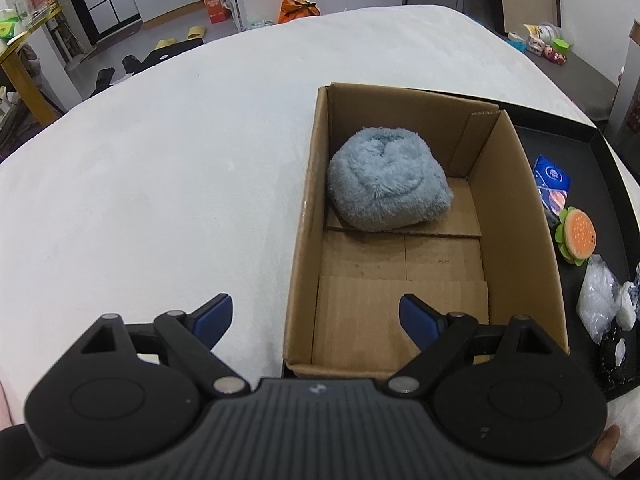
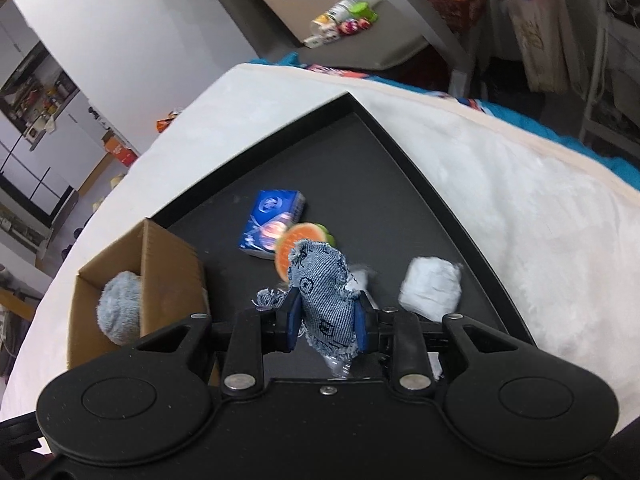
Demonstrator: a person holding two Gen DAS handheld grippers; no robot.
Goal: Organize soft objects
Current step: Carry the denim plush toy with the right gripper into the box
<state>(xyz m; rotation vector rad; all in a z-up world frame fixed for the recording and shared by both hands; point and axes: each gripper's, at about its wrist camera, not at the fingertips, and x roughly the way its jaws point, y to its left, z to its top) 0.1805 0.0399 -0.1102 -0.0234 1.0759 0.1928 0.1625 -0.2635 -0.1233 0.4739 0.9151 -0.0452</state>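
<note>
My right gripper [image 2: 326, 322] is shut on a frayed denim pouch [image 2: 326, 296], held above the black tray [image 2: 424, 168]. On the tray lie a blue tissue pack [image 2: 272, 222], a burger-shaped plush [image 2: 294, 248] partly behind the pouch, and a white crinkly bundle [image 2: 430, 288]. A cardboard box [image 1: 516, 216] stands left of the tray with a fluffy grey-blue ball [image 1: 386, 182] at its far end. My left gripper [image 1: 316, 314] is open and empty, straddling the box's near left wall. The left wrist view shows the tissue pack [image 1: 554, 186], the burger plush [image 1: 576, 236] and the white bundle [image 1: 598, 300] too.
Box and tray rest on a white plush-covered surface [image 1: 160, 184]. A dark round object [image 1: 616, 354] lies at the tray's near edge. Beyond the surface are a grey side table with small toys [image 2: 348, 24], shoes on the floor and shelving.
</note>
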